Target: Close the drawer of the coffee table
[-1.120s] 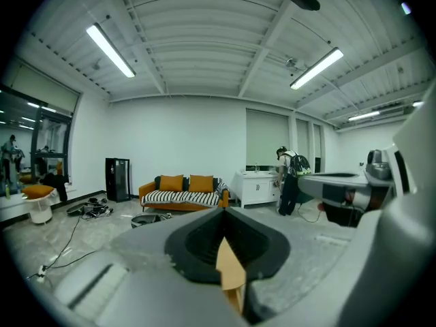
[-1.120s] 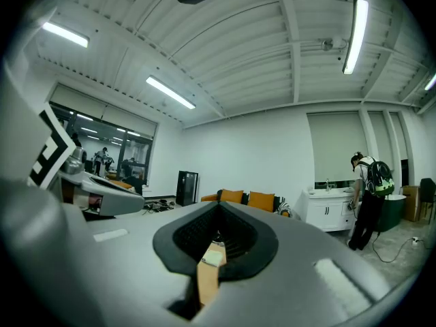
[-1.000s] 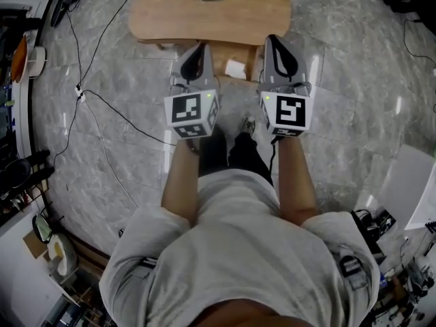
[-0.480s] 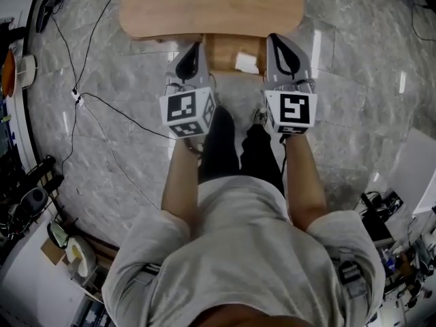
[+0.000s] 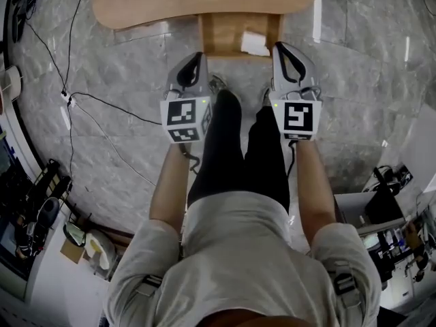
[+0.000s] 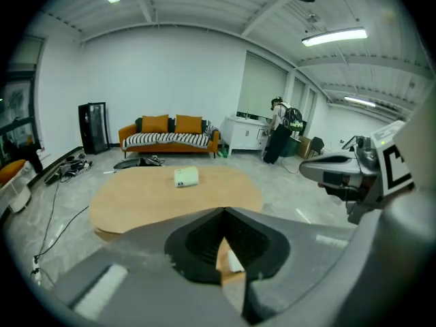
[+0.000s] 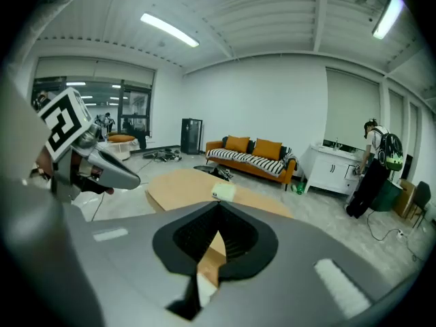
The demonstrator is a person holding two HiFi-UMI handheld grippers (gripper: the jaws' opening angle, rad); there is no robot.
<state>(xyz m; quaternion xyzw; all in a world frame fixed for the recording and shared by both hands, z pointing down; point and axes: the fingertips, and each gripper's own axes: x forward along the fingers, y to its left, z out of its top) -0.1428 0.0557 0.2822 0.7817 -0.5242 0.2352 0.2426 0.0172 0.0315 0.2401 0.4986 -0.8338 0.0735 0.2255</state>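
Note:
The wooden coffee table (image 5: pixel 204 2) fills the top of the head view, its drawer (image 5: pixel 225 36) pulled out toward me with a white item (image 5: pixel 254 43) lying inside. My left gripper (image 5: pixel 196 57) is shut and empty, just left of the drawer's front. Just right of the drawer front, my right gripper (image 5: pixel 283 47) is shut and empty too. Neither visibly touches the drawer. In the left gripper view the shut gripper (image 6: pixel 223 211) points at the tabletop (image 6: pixel 136 196), where a small pale box (image 6: pixel 186 176) rests. In the right gripper view the shut gripper (image 7: pixel 219 204) faces that table (image 7: pixel 180 186).
The person's dark-trousered legs (image 5: pixel 238 148) stand between the grippers, close to the drawer. Black cables (image 5: pixel 102 104) run over the marble floor at left. An orange sofa (image 6: pixel 170 135) and a white cabinet (image 6: pixel 245 131) stand beyond the table. Clutter lines the left wall.
Both grippers have come down and forward together, from over the table's near edge to either side of the open drawer's front. Their jaws stayed shut.

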